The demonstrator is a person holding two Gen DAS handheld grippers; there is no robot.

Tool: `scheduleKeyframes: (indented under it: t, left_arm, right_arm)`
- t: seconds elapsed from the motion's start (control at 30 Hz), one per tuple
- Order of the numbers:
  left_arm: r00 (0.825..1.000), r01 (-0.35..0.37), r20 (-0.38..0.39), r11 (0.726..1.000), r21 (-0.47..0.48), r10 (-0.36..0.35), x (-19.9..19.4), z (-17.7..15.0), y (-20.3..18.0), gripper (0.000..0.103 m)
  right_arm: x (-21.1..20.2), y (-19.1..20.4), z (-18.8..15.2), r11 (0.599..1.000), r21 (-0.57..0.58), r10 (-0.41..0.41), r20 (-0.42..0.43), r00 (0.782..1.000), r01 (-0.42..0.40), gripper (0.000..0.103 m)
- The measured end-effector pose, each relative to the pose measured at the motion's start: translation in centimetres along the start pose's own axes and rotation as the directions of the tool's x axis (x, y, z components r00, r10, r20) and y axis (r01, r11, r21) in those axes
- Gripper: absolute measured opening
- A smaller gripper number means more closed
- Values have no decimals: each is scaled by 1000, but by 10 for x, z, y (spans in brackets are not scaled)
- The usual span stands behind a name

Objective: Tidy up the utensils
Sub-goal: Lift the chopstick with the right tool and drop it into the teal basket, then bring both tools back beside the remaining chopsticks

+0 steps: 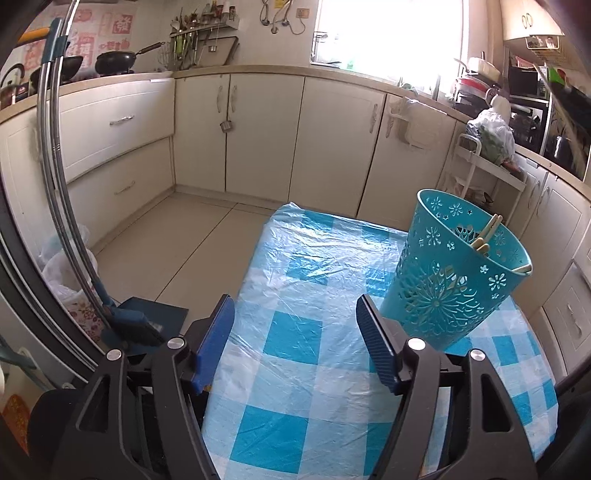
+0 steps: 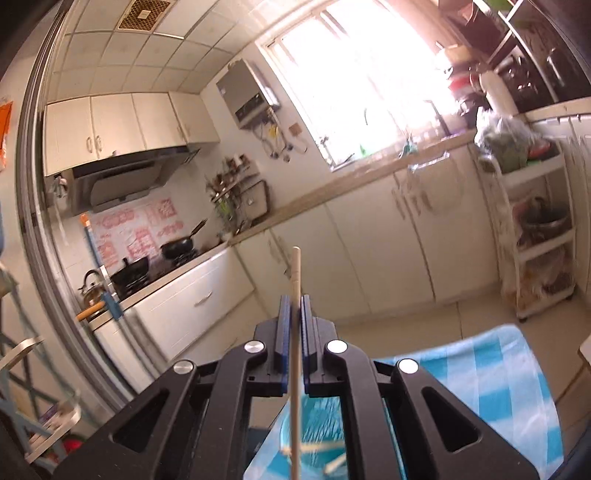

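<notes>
While the left gripper hangs over the near end of the table, its 2 blue-padded jaws stand spread wide with nothing between them, only the checked cloth showing in the gap. Its right finger sits just beside the foot of the turquoise basket, and whether the 2 touch cannot be told. That basket stands on the blue-and-white plastic tablecloth, leaning a little toward the right, its wall cut through with flower shapes. Inside it rest several pale chopsticks, their tips poking up against the far rim.

In the right wrist view, the right gripper has its jaws pressed together on 1 pale wooden chopstick, which runs upright between the pads, sticking out above the fingertips and reaching down past the bottom of the frame. Below that gripper lie the blurred turquoise basket and the checked cloth.

Beyond the table lies a bare tiled floor, then cream cabinets under a long counter. A black wok sits on the stove at the left, a rack of hanging utensils stands on the wall, and a bright window fills the back.
</notes>
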State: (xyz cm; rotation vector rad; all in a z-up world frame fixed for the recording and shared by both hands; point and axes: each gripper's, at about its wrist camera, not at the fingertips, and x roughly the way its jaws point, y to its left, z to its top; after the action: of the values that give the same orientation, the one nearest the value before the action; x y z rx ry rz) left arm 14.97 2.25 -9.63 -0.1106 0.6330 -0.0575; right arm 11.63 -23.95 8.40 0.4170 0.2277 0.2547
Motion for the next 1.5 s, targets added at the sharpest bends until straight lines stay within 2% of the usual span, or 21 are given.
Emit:
scheduleKeyframes:
  t: [0.13,0.23,0.37,0.73,0.9,1.07,1.23,1.33,1.5]
  left_arm:
    - [1000,-9,1,1000,-9,9,3,1,1,69]
    - [1000,-8,-8,1000,-25,8,8,1,5,70]
    - [1000,-3,-26,999,-48,2,13,0,9,71]
    - [1000,-11,-17,999,-30,11,11,-2,5,73]
    - [1000,-21,-8,1000,1,21,5,-5,-2,74]
    - [1000,-30,10,999,38,30,-2,-8,-11,76]
    - [999,-39,10,997,72,39,-4,-12,-17,79]
    - [999,-46,5,996,82,45,-3,-12,-17,80]
    - [999,-45,-13,997,69,46,1,-12,-13,81]
  right_arm:
    - [30,-3,-14,993,-44,-109,58,992,111,6]
    - [45,-13,-27,989,-49,-136,14,991,136,6]
    - [42,-18,-38,989,-63,-139,-29,990,137,6]
    - [-12,-21,-66,986,-95,-148,-111,983,138,7]
    - [-43,-20,-94,982,-101,-172,-160,972,157,17]
    - [-51,-22,-138,981,-107,-184,-290,939,159,21]
    - [-28,-33,-186,981,-75,-193,-471,861,179,21]
    - [-15,-38,-204,980,-64,-193,-532,824,188,21]
    - [-4,-38,-218,978,-78,-204,-573,794,195,21]
